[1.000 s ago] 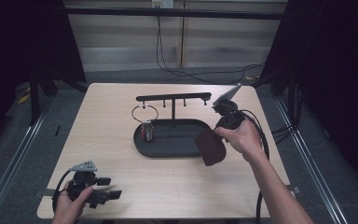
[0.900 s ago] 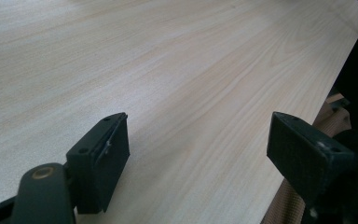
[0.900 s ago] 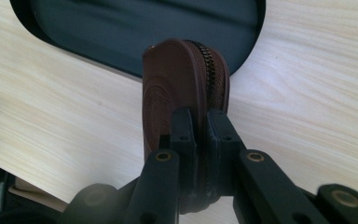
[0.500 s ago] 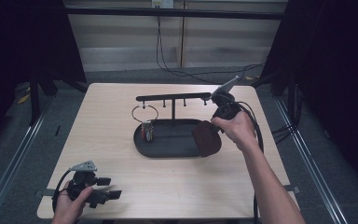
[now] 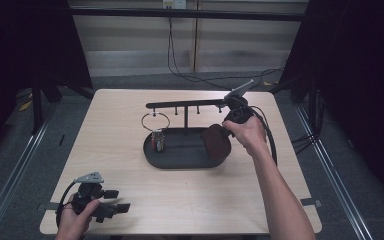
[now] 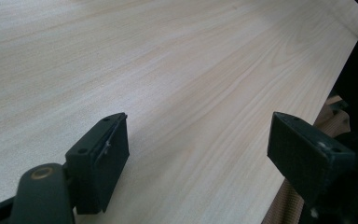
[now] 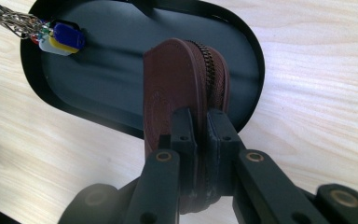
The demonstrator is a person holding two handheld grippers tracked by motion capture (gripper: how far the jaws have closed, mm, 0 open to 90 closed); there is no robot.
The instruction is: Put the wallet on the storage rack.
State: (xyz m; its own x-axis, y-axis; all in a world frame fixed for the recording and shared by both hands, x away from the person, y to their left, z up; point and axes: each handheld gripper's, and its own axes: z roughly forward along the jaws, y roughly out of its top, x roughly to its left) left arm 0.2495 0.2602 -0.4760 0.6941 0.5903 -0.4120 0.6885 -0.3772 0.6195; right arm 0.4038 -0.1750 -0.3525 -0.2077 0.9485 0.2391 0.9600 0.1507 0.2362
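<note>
The right tool (image 7: 198,123) is clamping a brown leather pouch (image 7: 182,84) between its two black jaws, gripping it by one edge so that the pouch is standing on edge rather than lying flat. The pouch is rounded, a dark reddish brown, with a smooth stitched face on one side and a dark zipper running along its curved rim (the zipper teeth are showing plainly in the right gripper view). In the high view the pouch (image 5: 216,141) is hanging over the right end of the black oval tray (image 5: 180,159), which is sitting in the middle of the table (image 5: 130,200); whether it is touching the tray floor I cannot tell. At the tray's left end a bunch of small coloured tags (image 7: 60,37) is hanging from a braided metal ring (image 5: 155,120), under the black rail of the stand (image 5: 185,105). The left tool (image 6: 198,154) is resting near the table's front left corner, its jaws standing wide apart with nothing but bare wood between them.
</note>
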